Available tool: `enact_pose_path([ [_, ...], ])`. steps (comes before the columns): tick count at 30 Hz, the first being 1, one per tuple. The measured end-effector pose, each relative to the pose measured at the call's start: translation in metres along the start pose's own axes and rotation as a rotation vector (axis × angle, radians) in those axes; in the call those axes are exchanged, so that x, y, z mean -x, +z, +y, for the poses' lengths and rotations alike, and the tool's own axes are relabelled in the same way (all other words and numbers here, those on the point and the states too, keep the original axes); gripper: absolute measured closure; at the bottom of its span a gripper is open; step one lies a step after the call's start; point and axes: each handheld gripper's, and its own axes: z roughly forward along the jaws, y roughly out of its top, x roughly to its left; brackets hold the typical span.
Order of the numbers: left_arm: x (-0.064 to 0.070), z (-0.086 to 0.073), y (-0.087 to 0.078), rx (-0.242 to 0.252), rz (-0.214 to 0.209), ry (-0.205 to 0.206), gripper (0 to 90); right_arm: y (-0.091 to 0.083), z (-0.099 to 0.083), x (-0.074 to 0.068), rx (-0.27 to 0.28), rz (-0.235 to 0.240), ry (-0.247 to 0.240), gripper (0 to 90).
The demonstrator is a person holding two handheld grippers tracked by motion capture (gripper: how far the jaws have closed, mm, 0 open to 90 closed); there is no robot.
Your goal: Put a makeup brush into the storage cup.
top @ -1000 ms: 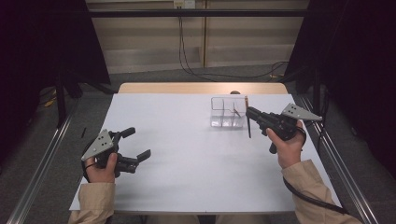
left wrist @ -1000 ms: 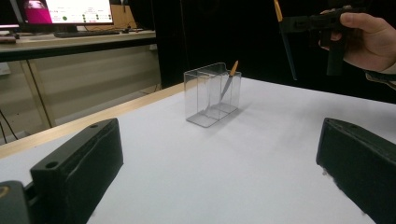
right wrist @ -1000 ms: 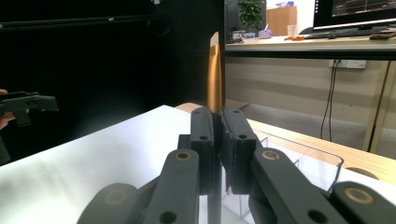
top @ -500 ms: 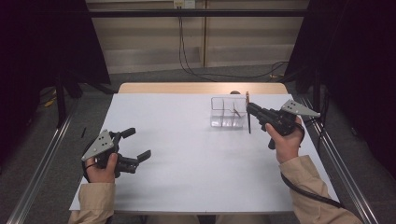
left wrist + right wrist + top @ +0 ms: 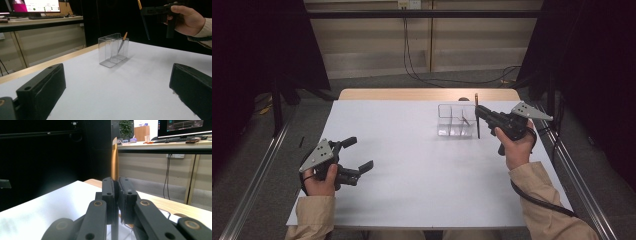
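Pen (image 5: 477, 116): held upright in the right tongs (image 5: 479, 114), just beside the clear organiser (image 5: 456, 120) at the far right of the white worktop (image 5: 422, 170), not yet over a compartment. One similar pen (image 5: 121, 44) already leans inside. The left tongs (image 5: 360, 155) rest wide and empty, well apart. Risk, as judged: the slim shaft could pivot in the clamped jaws, or its lower tip could catch the thin wall and tip the light organiser. The pen is dark, slender, orange-capped.
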Motion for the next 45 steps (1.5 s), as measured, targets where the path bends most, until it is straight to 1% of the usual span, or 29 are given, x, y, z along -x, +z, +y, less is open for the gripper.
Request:
enact_pose_path([
  [16,0.000,-0.001,0.001,0.000,-0.002,-0.004,0.4,0.010,0.011,0.013,0.020,-0.025,0.002,83.9],
  [26,-0.001,-0.002,0.001,0.002,-0.006,-0.005,0.4,0.019,0.013,0.019,0.025,-0.037,-0.001,83.9],
  [29,0.000,-0.002,0.002,0.000,-0.007,-0.010,0.4,0.021,0.015,0.020,0.029,-0.040,-0.004,83.9],
  [30,0.000,-0.002,0.002,-0.004,-0.008,-0.006,0.5,0.022,0.016,0.020,0.030,-0.037,-0.002,83.9],
  [35,0.000,-0.002,0.002,0.000,-0.008,-0.010,0.5,0.027,0.018,0.021,0.037,-0.034,-0.001,83.9],
  [37,-0.001,-0.002,0.002,-0.004,-0.009,-0.004,0.5,0.029,0.019,0.021,0.038,-0.031,-0.009,83.9],
  [41,0.000,-0.002,0.002,0.000,-0.009,-0.010,0.5,0.033,0.019,0.022,0.042,-0.035,-0.010,83.9],
  [45,0.000,-0.002,0.002,-0.004,-0.011,-0.005,0.4,0.035,0.019,0.025,0.049,-0.043,-0.005,83.9],
])
